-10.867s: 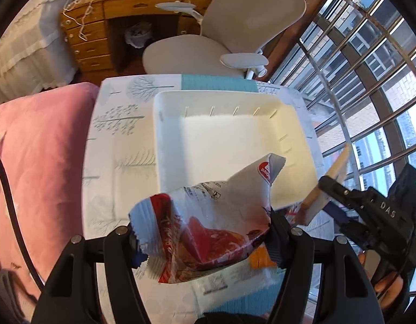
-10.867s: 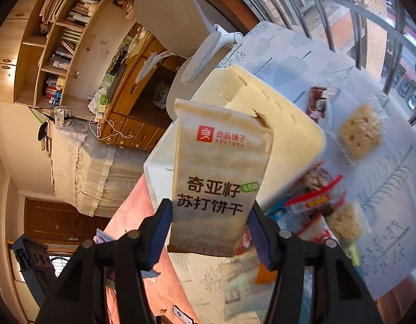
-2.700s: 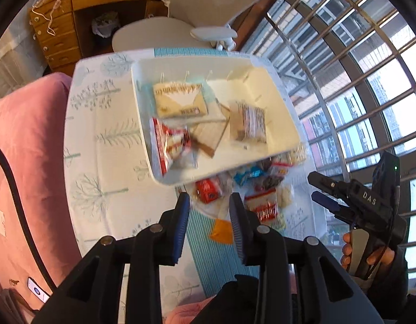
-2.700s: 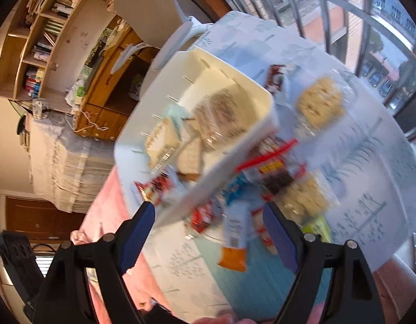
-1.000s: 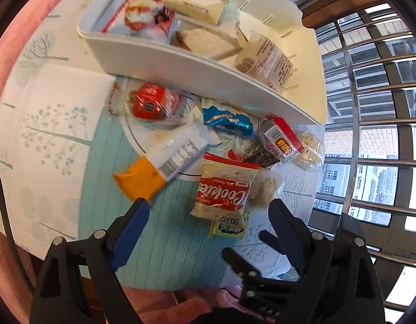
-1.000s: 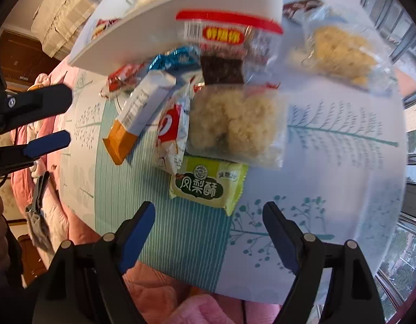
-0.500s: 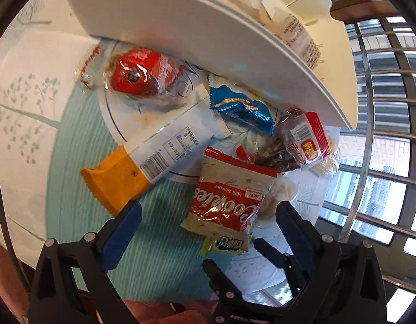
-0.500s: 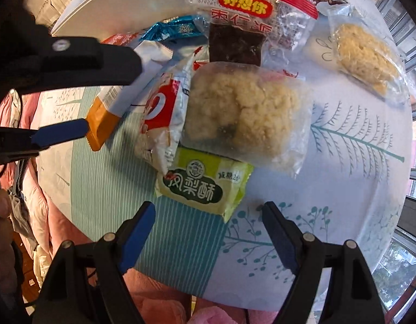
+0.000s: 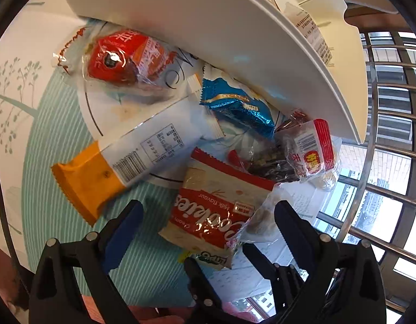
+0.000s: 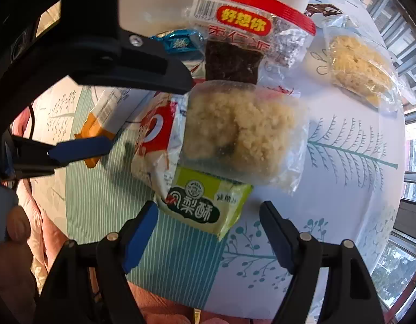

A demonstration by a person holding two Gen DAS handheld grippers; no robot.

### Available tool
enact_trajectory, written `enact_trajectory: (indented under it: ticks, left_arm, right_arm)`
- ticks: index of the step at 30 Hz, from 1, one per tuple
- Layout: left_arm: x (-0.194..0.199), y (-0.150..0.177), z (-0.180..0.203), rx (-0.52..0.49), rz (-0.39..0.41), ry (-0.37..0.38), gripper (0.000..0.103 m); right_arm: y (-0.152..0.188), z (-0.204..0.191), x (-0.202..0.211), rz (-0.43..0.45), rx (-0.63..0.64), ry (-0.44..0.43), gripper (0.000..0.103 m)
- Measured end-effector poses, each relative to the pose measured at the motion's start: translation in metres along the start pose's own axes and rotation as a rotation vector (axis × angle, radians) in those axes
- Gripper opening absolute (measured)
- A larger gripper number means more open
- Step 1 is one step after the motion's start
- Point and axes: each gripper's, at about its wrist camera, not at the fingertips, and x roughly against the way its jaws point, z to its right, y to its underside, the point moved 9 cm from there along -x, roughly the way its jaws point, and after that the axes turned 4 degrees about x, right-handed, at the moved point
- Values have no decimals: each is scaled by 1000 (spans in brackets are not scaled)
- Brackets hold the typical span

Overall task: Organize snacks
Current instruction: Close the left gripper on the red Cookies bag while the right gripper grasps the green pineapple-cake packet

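A red and white cookies pack (image 9: 213, 216) lies on the table between the fingers of my left gripper (image 9: 206, 224), which is open and does not touch it. A green pastry pack (image 10: 205, 199) sits half under a clear bag of rice crisp (image 10: 235, 129). My right gripper (image 10: 208, 226) points down over the green pack. Its jaws are closing with the pack's near end between them, and the pads are still apart from it. The white tray (image 9: 208, 27) behind the pile holds several snacks. My left gripper (image 10: 147, 113) also shows in the right wrist view.
Loose on the table are a red wrapped snack (image 9: 121, 56), an orange and white bar (image 9: 121, 162), a blue wrapper (image 9: 235, 105), a red-topped date pack (image 10: 243, 35) and a second rice crisp bag (image 10: 356, 67). Window bars (image 9: 383, 135) stand beyond the table's edge.
My left gripper has sunk towards the pile, so the cookies pack now lies between its fingers. My right gripper has come closer to the green pack and its jaws have narrowed a little.
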Motion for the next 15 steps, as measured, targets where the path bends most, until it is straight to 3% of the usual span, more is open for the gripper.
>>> enact_trajectory:
  ticks: [11,13,15]
  left_arm:
    - [-10,3,-3,38,-9,9,69]
    - [-12,4,-2,45,-12,16,56]
    - [-13,6,1,40,-7,21,52]
  right_arm:
    - [1,-9,-2,3,26,42,76]
    - [1,-11,-2,4,31,45,75]
    - [1,-11,-2,10,31,47,73]
